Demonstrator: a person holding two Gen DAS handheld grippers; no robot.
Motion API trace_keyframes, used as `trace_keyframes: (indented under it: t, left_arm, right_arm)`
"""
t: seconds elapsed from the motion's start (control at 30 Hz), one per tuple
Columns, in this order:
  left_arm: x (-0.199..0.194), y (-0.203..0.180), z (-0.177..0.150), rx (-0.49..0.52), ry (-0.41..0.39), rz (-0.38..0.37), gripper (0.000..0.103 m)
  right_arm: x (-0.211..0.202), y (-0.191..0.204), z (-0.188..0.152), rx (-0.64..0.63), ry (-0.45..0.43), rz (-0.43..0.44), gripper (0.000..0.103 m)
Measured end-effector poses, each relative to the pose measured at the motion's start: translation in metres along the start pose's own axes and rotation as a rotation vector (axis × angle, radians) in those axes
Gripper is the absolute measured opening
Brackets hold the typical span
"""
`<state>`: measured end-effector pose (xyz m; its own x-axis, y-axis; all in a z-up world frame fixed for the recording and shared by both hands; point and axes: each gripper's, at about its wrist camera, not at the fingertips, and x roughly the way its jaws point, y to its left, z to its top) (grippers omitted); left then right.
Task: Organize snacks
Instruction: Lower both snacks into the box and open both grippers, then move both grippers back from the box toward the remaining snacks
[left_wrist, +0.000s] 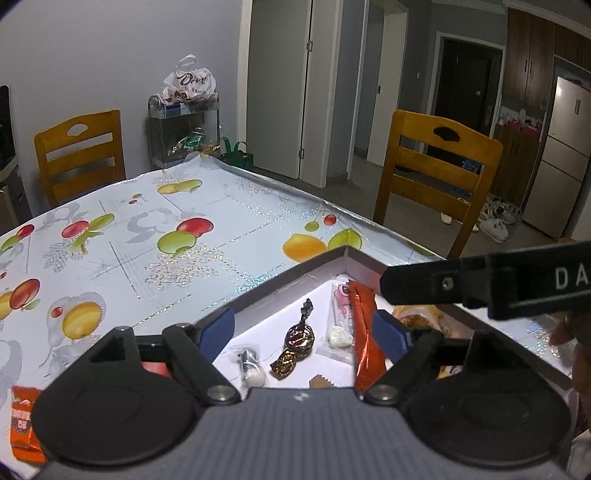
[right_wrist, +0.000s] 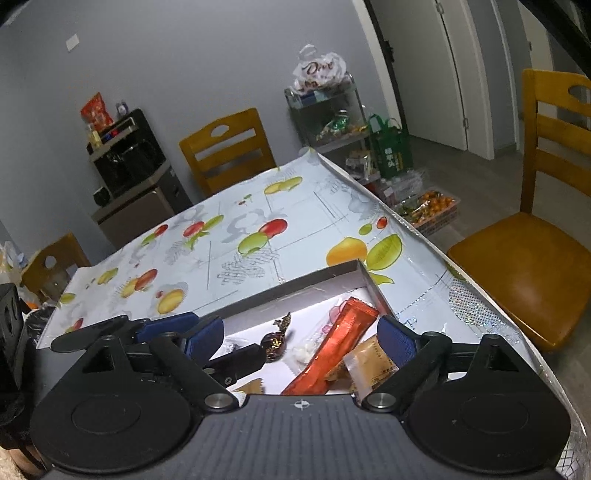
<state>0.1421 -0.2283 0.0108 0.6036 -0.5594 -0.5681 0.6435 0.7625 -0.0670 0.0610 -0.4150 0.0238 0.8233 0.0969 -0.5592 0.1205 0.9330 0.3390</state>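
Note:
An open cardboard box (left_wrist: 280, 280) (right_wrist: 295, 284) with a white inside sits on the fruit-print tablecloth. In it lie a brown twist-wrapped chocolate (left_wrist: 299, 338) (right_wrist: 275, 343), a long orange packet (left_wrist: 364, 332) (right_wrist: 340, 339), a clear packet with a white sweet (left_wrist: 340, 336) (right_wrist: 304, 352), a small clear packet (left_wrist: 251, 365) and a tan packet (right_wrist: 373, 363). My left gripper (left_wrist: 304, 334) hangs open over the box, its blue pads apart and touching nothing. My right gripper (right_wrist: 301, 338) is open over the same box, holding nothing. Another orange packet (left_wrist: 24, 417) lies on the cloth outside the box.
Wooden chairs (left_wrist: 436, 177) (right_wrist: 229, 147) stand around the table. A metal rack with a Dove bag (left_wrist: 188, 85) is by the far wall, next to a green bag (right_wrist: 389, 147). A basket of oranges (right_wrist: 432, 208) sits on the floor. A water dispenser (right_wrist: 133, 173) stands at the left wall.

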Motion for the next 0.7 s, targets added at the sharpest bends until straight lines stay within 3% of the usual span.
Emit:
trace_keyframes:
  t: [0.7]
  left_arm:
    - [-0.084,0.04,-0.014,-0.072,-0.091,0.013,0.094]
  right_arm:
    - [-0.02,0.055,-0.005,-0.057,-0.006,0.012,0.103]
